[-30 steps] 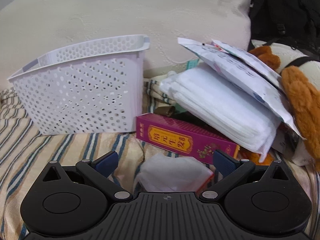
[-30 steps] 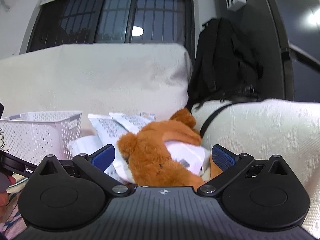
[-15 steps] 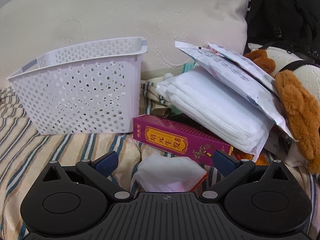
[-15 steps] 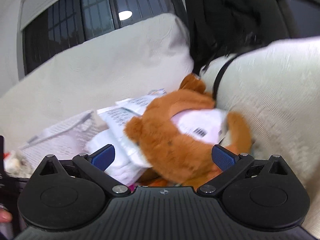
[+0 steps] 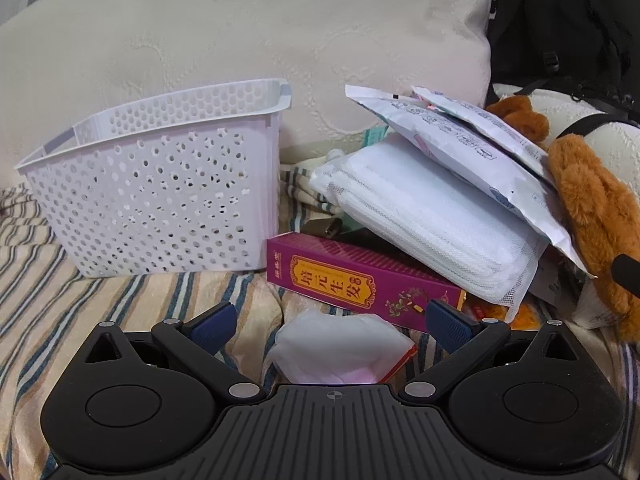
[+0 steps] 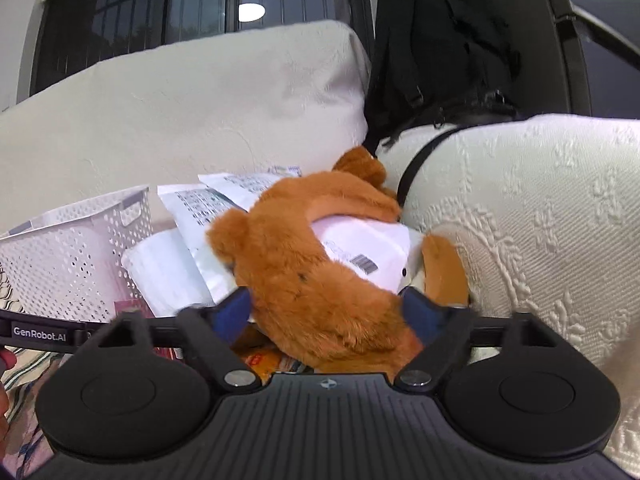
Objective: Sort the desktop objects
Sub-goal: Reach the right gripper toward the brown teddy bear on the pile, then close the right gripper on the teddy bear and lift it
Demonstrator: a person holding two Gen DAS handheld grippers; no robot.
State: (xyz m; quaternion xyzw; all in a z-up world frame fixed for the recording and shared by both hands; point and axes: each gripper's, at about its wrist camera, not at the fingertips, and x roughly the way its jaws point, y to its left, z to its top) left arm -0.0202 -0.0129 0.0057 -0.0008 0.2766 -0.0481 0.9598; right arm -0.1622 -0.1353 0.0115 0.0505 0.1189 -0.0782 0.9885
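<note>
A white perforated basket (image 5: 160, 200) stands on the striped cloth at the left. Beside it lies a purple box (image 5: 360, 280) under a white mesh pouch (image 5: 432, 216) and white printed packets (image 5: 460, 140). A crumpled white tissue (image 5: 340, 348) lies between the fingers of my open left gripper (image 5: 330, 320). A brown plush toy (image 6: 320, 280) in a white shirt lies at the right, also in the left wrist view (image 5: 592, 208). My right gripper (image 6: 326, 308) has its blue pads on both sides of the plush body, closing around it. The basket (image 6: 72, 256) is left of it.
A cream sofa back (image 5: 260, 40) rises behind everything and a cream armrest (image 6: 540, 220) is at the right. A black backpack (image 6: 440, 52) leans on the armrest. Orange packaging (image 6: 260, 356) lies under the plush.
My right gripper has dropped onto the plush toy and its fingers have narrowed around it. My left gripper has drifted slightly back, staying open over the tissue.
</note>
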